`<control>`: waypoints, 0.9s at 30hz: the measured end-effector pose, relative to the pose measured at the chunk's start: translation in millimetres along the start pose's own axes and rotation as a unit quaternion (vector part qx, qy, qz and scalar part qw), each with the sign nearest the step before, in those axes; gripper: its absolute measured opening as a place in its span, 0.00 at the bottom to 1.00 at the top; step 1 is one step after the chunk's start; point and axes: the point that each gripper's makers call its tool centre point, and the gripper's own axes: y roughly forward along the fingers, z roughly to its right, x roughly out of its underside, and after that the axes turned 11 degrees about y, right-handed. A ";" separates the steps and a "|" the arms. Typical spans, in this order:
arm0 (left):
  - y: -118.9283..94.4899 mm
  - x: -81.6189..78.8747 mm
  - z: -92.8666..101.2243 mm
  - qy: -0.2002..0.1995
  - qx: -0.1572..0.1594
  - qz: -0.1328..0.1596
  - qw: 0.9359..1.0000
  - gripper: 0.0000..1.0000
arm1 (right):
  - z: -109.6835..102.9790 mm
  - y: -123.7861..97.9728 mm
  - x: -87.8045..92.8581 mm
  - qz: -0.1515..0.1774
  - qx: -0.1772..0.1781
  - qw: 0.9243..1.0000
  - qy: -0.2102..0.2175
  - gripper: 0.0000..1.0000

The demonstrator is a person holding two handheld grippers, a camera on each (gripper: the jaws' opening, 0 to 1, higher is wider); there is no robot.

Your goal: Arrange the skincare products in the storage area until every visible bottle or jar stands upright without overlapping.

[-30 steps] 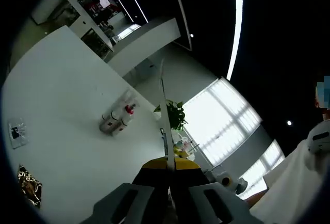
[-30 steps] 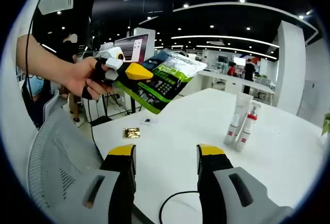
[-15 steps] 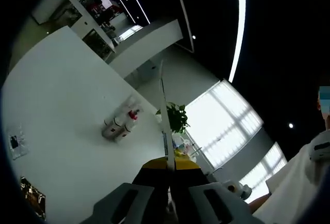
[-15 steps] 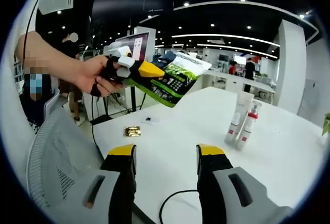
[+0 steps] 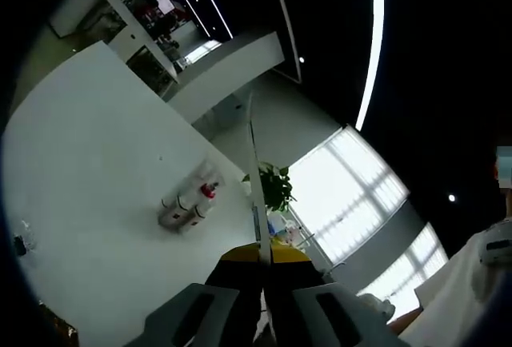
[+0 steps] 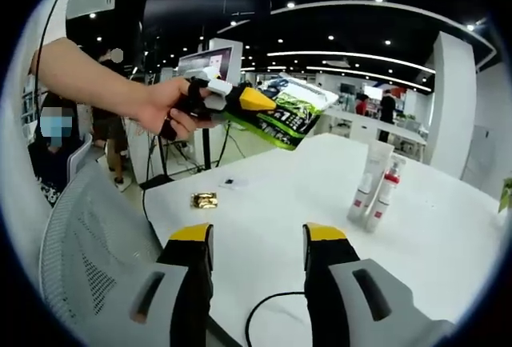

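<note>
Two grippers: our left gripper point(image 6: 264, 111) pinches a green pouch point(image 6: 298, 107); right gripper point(image 6: 256, 243) spread, empty. We should lower the pouch upright beside the bottles point(image 6: 374, 185) on the bench point(image 6: 288, 203).

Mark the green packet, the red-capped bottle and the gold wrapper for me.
green packet point(image 6: 290, 115): right gripper view, printed face.
red-capped bottle point(image 6: 384, 197): right gripper view, body.
gold wrapper point(image 6: 203, 200): right gripper view, middle.
</note>
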 end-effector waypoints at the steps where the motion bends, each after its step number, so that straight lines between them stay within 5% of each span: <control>1: 1.2 -0.7 -1.0 -0.001 0.000 0.000 1.000 0.01 | 0.2 0.0 -0.2 0.001 0.000 1.000 0.000 0.40; 27: 23.8 -1.6 -57.4 -0.048 -0.040 -0.026 0.998 0.01 | 2.2 3.2 6.1 -0.017 0.005 1.000 -0.002 0.39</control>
